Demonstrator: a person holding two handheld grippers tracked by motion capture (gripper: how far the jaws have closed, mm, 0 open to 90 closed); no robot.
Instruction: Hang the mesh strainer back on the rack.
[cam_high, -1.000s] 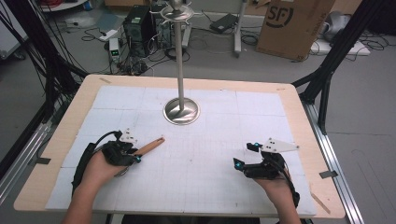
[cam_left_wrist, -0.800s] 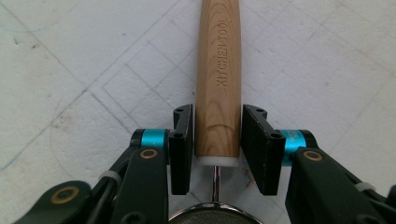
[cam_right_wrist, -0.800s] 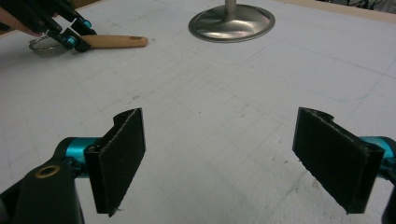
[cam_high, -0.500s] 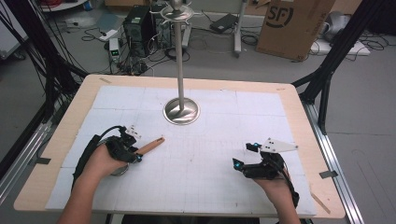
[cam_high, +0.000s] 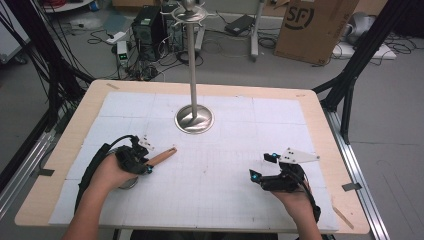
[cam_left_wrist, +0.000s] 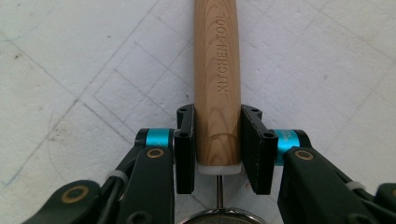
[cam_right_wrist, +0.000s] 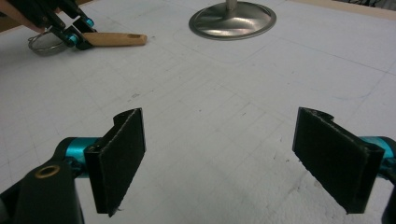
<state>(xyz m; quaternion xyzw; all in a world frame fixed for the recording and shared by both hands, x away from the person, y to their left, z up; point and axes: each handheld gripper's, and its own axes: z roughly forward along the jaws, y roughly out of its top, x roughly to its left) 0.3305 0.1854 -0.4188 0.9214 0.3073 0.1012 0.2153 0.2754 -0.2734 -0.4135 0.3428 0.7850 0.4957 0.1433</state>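
Nearest the person, the right gripper (cam_high: 260, 167) sits low over the white counter (cam_high: 225, 200) with its fingers (cam_right_wrist: 119, 156) spread wide and nothing between them, so it's basically parked. A bit further in on the other side, the left gripper (cam_high: 145, 157) has its fingers (cam_left_wrist: 185, 149) around the near end of the wooden handle (cam_left_wrist: 217, 79) of a kitchen tool. They've just been closing in, and one pad looks snug against the wood while the other has a sliver of gap, so I wouldn't call it clamped yet. The tool lies flat on the counter, its handle pointing toward the metal stand (cam_high: 194, 119) further back, with its wire head (cam_right_wrist: 44, 45) under the hand.

My take — finish the squeeze before lifting, and keep the fingers square on the handle. They sit right at the handle's end next to the white collar (cam_left_wrist: 218, 168), so I'd grab slightly further up the wood or it could pivot out.
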